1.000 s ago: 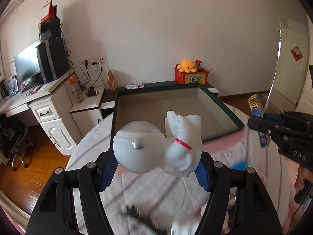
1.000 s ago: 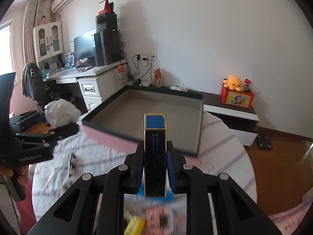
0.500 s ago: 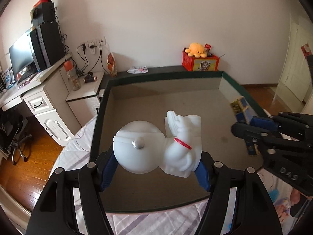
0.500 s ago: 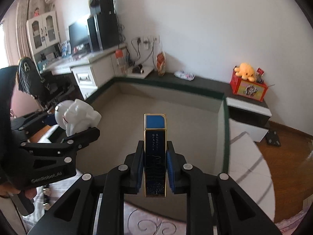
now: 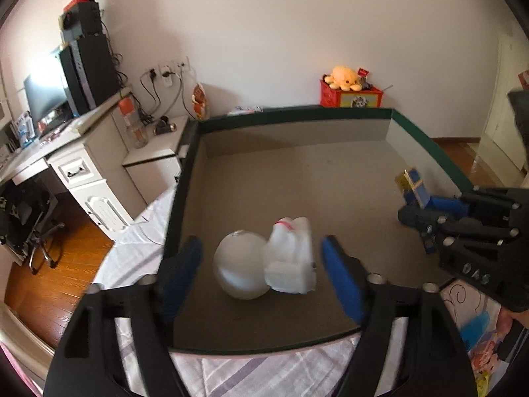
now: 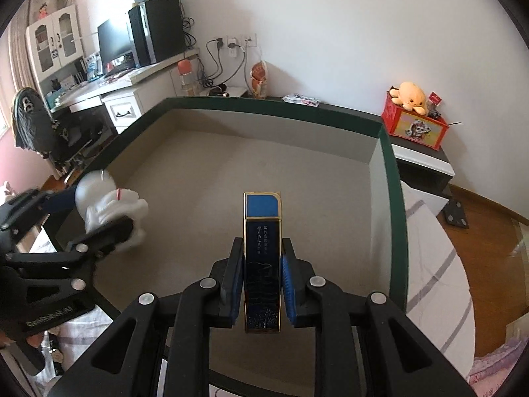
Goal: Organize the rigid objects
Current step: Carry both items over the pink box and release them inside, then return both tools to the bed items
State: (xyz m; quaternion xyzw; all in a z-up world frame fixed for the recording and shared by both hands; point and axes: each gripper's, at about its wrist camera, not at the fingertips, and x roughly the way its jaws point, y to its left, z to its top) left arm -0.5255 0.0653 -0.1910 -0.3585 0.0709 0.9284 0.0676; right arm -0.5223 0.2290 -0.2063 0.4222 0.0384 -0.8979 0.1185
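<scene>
White figurine [image 5: 264, 264] in box [image 5: 426, 142]; blue carton [image 6: 263, 258] upright.

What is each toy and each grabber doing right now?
Left gripper: open, jaws just widened, pads clear of the figure.
White figure: released, lying on its side inside the box.
Right gripper: shut on the blue box.
Blue box: held upright over the tray floor.
Green-rimmed box: open-topped, only the figure inside.
</scene>
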